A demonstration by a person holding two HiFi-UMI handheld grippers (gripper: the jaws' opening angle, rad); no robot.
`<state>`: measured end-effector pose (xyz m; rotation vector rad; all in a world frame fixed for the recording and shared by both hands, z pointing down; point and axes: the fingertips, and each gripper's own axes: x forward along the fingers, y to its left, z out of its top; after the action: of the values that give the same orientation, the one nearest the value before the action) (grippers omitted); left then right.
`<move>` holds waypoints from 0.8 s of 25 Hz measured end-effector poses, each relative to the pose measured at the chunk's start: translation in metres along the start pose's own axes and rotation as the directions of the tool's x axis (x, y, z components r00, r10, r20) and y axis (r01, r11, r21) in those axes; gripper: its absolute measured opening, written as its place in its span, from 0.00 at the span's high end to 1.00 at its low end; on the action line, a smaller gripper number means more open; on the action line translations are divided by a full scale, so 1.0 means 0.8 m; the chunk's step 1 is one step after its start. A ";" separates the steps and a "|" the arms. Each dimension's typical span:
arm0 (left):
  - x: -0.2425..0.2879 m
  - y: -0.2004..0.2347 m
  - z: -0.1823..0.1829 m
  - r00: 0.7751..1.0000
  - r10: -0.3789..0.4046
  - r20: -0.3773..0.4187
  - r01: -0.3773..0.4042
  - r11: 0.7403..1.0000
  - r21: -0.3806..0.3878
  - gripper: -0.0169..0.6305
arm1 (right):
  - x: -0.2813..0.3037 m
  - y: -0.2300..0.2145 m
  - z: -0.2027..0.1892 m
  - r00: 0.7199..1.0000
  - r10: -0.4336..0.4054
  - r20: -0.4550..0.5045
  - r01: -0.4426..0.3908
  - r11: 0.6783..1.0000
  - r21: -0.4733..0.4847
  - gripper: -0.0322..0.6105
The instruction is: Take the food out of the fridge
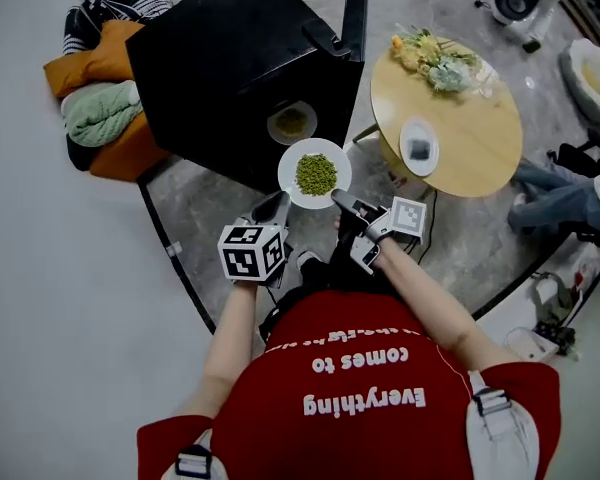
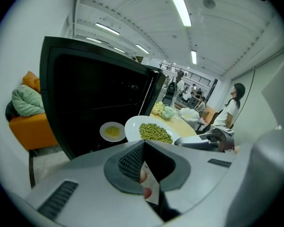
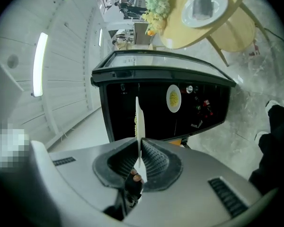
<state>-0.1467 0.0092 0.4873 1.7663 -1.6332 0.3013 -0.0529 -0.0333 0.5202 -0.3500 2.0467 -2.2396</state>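
Just outside the open fridge [image 1: 220,68], we hold the pea plate [image 1: 315,173], our right gripper [image 1: 340,198] pinching its rim between the pads. Our left gripper [image 1: 271,208] hangs just beside the plate's opposite edge, jaws pressed together on nothing. Inside the fridge sits a yellow dish [image 1: 292,123]; a round table [image 1: 480,148] stands beside it.

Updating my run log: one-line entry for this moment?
right gripper: jaws shut on pea plate | left gripper: shut, empty | yellow dish: inside fridge

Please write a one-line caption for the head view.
Right gripper holds a plate of green peas beside the black fridge.
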 end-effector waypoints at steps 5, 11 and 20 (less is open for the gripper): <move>0.033 -0.058 -0.021 0.994 -0.085 -0.065 0.088 0.995 0.045 0.97 | -0.058 -0.018 0.008 0.995 0.015 0.097 -0.019 0.999 0.041 0.91; 0.064 -0.090 -0.013 0.977 -0.178 -0.120 0.193 0.973 0.127 0.97 | -0.080 -0.020 0.030 0.977 0.039 0.208 -0.050 0.998 0.045 0.91; 0.117 -0.170 -0.007 0.940 -0.272 -0.207 0.313 0.929 0.198 0.97 | -0.167 -0.033 0.089 0.916 0.047 0.398 -0.082 0.994 0.071 0.91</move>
<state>-0.0004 -0.0661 0.5020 2.0616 -1.2262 0.5053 0.0952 -0.0711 0.5373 -0.6572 1.7207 -2.0069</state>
